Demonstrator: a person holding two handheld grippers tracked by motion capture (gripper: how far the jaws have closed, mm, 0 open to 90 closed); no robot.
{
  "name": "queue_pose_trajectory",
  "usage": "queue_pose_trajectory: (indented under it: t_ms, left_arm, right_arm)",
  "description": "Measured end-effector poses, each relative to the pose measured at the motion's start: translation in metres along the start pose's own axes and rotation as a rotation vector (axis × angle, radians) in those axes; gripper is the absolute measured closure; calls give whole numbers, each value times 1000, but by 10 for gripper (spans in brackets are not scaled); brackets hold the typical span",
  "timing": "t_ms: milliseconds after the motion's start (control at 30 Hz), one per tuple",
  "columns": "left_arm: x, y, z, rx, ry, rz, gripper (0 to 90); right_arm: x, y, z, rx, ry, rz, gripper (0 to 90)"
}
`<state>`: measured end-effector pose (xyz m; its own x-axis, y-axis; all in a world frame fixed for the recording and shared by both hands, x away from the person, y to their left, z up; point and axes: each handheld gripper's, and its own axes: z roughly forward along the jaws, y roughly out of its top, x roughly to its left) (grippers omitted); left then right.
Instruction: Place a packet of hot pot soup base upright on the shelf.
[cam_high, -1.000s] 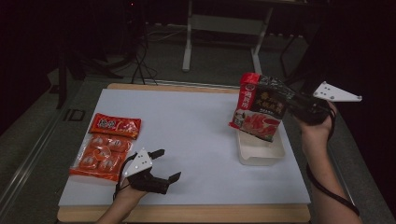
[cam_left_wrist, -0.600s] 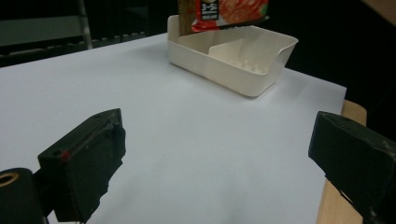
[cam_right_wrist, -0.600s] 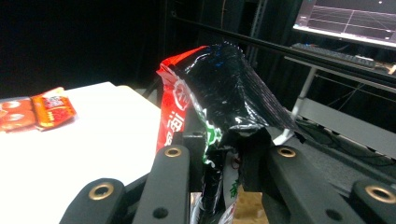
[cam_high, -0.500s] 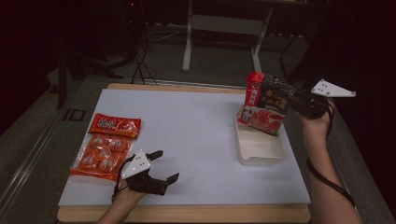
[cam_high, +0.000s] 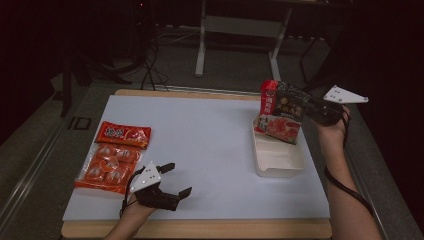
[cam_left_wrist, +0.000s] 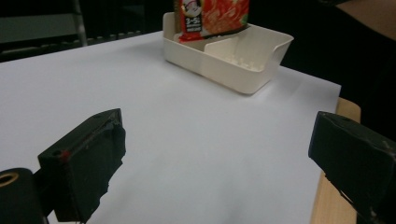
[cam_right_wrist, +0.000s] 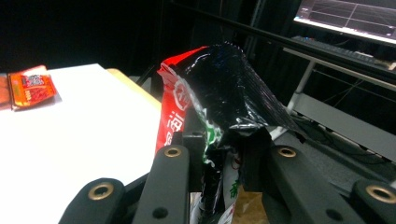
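The right tongs (cam_high: 306, 106) clamp a red-and-black Chinese-lettered food pouch (cam_high: 281, 111) over the white tray (cam_high: 278, 159) by the table's right edge; left tongs (cam_high: 170, 180) gape.

Black tools, bare forearms
Each tool (cam_high: 165, 187) (cam_high: 305, 107) carries a grey three-cornered plate; brass-ringed screws, black cables.

Left gripper (cam_high: 172, 179) sits low over the near edge of the desk (cam_high: 210, 145), pointing right and away from the person, fingers (cam_left_wrist: 84, 158) spread wide with nothing between them. The left hand (cam_high: 137, 202) grips it from below. Right gripper (cam_high: 305, 107) is raised at the far right, pointing left, fingers (cam_right_wrist: 170, 182) clamped on a pouch (cam_high: 280, 112). The right forearm (cam_high: 345, 190) rises from the bottom edge, its cable looped around the wrist.
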<state>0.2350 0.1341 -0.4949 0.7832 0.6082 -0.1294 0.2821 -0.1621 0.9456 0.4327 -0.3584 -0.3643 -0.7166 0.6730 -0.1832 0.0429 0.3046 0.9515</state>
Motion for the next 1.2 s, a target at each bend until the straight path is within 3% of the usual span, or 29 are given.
queue_pose_trajectory:
  t_ms: [167, 733, 1033, 1200]
  left_arm:
    - [0, 0, 0, 0, -3, 0, 45]
    - [0, -2, 1, -1, -5, 1, 44]
    - [0, -3, 1, -2, -4, 0, 44]
    - [0, -3, 1, 2, -4, 4, 45]
  right_arm:
    - [5, -4, 7, 33, 10, -27, 766]
    - [11, -16, 24, 44, 80, 20, 750]
    - [7, -27, 19, 7, 72, 87, 747]
    - [8, -32, 16, -13, 75, 87, 746]
